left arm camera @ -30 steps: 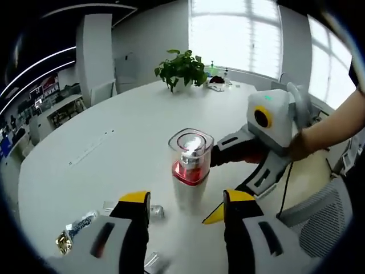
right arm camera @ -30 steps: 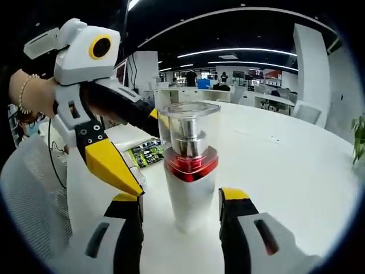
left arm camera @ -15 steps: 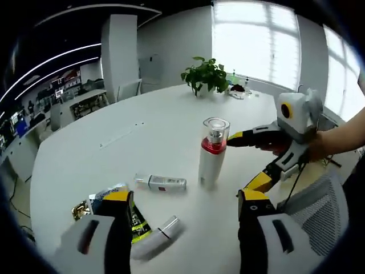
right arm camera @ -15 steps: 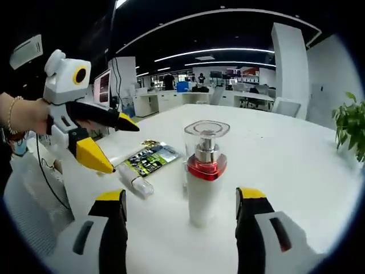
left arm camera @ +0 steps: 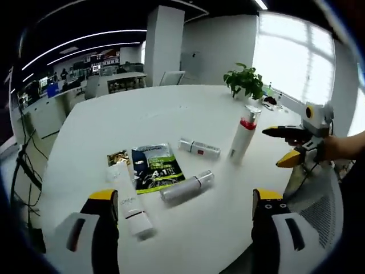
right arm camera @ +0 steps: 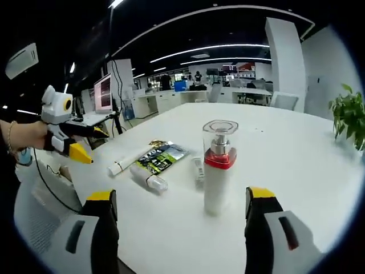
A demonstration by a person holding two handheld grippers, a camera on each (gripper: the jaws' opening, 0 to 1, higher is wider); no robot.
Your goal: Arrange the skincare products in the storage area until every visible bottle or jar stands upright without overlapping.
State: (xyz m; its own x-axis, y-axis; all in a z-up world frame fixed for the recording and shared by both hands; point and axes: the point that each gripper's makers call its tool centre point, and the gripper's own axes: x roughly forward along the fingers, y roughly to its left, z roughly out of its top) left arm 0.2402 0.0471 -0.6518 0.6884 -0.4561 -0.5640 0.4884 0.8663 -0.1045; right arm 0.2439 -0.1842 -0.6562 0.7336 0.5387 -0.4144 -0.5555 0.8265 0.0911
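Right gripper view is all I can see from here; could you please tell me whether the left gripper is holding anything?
Observer: No. In the left gripper view, the left gripper has its jaws wide open and is gripping nothing.
Operator: Which lying tube is nearest to it?
Observer: The long white tube, which lies just ahead of one jaw.
Operator: Is my gripper clear of the pump bottle?
Observer: Yes. From the side, the right gripper is apart from the upright pump bottle, with its jaws open.

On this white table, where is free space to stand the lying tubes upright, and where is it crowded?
Bare table lies beyond the sachet, toward the potted plant, and between the upright pump bottle and the near edge. The crowded part is around the sachet: three tubes lie close beside it.
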